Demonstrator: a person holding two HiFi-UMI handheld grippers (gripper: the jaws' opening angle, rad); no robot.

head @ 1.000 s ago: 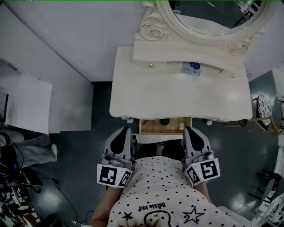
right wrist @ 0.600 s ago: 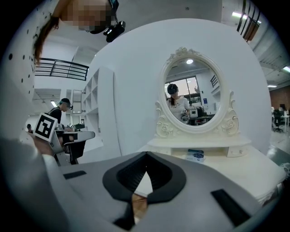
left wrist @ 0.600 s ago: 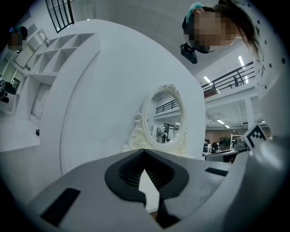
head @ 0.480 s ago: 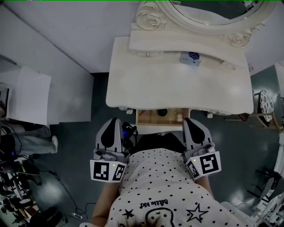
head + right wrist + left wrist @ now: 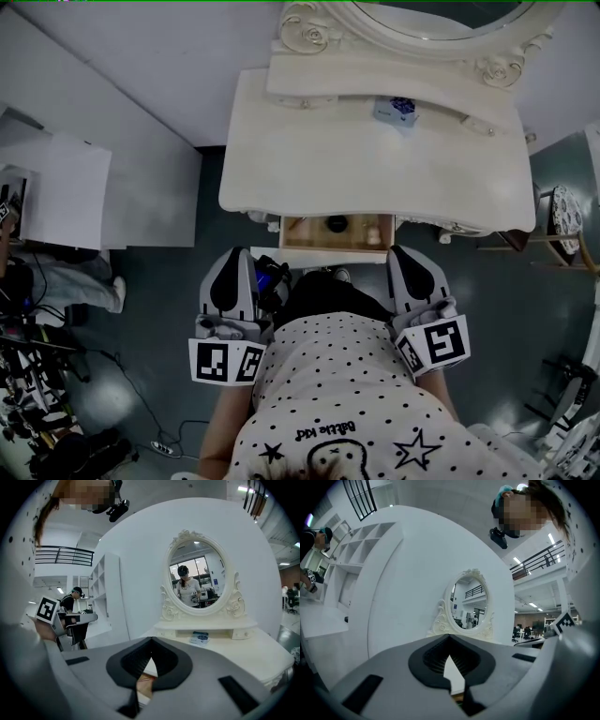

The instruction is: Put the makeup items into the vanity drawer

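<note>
Under vanity top (image 5: 375, 178), drawer (image 5: 336, 232) pulled out, long axis sideways; left tool (image 5: 240, 255), right tool (image 5: 406, 253) closed, empty.

Mirror (image 5: 441, 11) cut off by top edge, drawer (image 5: 305, 232) partly hidden under tabletop (image 5: 375, 169), items (image 5: 336, 223) inside too small to identify

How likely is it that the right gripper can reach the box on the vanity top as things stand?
Probably yes: the vanity top between the right gripper and the box is bare, and nothing covers the box. Its jaws are shut, so they must open first.
</note>
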